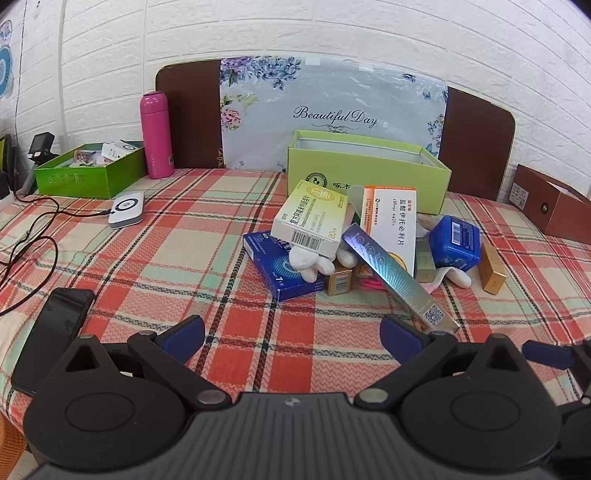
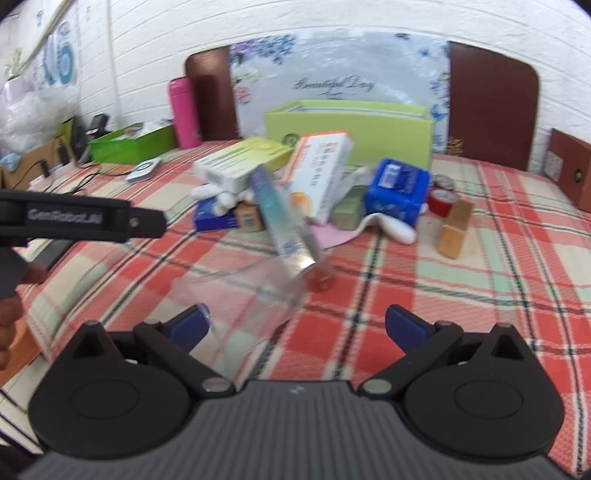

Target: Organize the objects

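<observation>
box pile | red tape roll in right view only; both tools apart

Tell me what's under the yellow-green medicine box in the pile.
The yellow-green medicine box rests on a white plush toy and a blue box. Anything deeper underneath is hidden.

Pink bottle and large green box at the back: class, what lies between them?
Only bare checked cloth lies between the pink bottle and the large green box, clearest in the left wrist view.

A white brick-pattern wall fills the upper frame; a brown floral headboard leans below it.
</observation>
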`<state>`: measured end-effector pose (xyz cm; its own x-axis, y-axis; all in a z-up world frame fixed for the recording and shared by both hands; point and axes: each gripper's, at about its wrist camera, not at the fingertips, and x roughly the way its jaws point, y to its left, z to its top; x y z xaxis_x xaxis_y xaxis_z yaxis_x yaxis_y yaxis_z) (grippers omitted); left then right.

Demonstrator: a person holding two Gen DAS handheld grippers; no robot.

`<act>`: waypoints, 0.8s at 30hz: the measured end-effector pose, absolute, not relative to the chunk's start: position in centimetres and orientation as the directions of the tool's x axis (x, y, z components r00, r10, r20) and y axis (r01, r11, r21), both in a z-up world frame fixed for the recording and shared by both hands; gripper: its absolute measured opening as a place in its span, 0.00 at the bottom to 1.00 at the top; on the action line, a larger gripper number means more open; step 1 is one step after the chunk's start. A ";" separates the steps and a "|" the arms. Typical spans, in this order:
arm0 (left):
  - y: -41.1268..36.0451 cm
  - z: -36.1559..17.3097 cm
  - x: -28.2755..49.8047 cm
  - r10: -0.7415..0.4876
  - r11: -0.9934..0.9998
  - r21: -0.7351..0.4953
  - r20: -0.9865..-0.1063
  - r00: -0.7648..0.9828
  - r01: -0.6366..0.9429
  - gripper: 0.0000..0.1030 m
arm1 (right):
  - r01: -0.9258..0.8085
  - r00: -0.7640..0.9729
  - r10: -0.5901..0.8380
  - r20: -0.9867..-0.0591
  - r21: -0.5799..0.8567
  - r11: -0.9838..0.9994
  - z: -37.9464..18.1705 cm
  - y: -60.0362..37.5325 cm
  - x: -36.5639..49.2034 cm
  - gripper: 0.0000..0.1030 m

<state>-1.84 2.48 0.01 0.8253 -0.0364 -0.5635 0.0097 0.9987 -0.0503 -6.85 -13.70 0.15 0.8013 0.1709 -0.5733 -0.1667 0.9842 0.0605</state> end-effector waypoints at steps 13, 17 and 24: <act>-3.0 -1.8 5.8 -0.236 0.969 -0.202 -0.611 0.756 0.139 0.98 | -0.125 0.815 0.188 -0.548 0.151 0.981 -1.1 -18.9 -7.3 0.84; -2.7 -2.5 7.8 -0.294 0.950 -0.280 -0.645 0.705 0.141 0.79 | -0.220 0.769 0.320 -0.554 0.241 0.945 -1.4 -18.3 -6.6 0.29; -0.3 -3.2 7.8 -0.414 0.895 -0.414 -0.639 0.648 0.164 0.35 | -0.142 0.839 0.221 -0.497 0.191 0.971 -0.1 -20.3 -7.0 0.04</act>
<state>7.77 -0.34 -3.20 0.6477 -0.4145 -0.6393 0.1644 0.8953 -0.4140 -7.05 -20.34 -0.11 0.8390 0.2210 -0.4972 -0.1425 0.9711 0.1913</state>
